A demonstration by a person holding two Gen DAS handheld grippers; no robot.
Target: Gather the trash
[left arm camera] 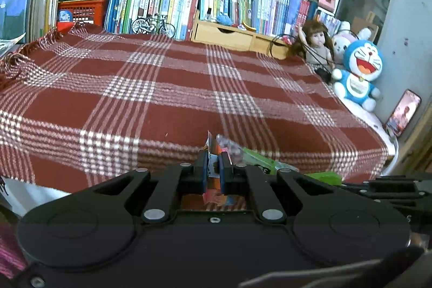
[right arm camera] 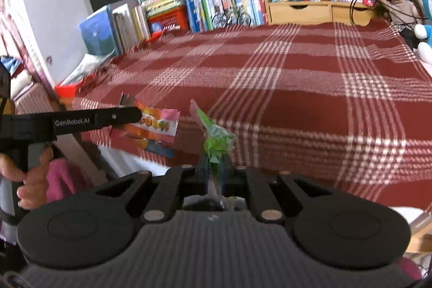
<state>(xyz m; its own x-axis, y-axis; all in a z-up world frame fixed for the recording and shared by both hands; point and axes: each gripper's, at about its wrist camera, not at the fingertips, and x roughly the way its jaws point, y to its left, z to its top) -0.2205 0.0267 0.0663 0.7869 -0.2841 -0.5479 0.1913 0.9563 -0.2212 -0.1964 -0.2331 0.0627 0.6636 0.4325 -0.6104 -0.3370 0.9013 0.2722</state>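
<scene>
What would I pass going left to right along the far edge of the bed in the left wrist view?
Red basket → toy bicycle → wooden drawer box → doll → blue cat plush → phone.

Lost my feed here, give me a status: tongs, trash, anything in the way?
Left tongs shut on orange snack wrapper. Right tongs shut on green wrapper. Both held above the near edge of the plaid blanket. Nothing in the way.
</scene>
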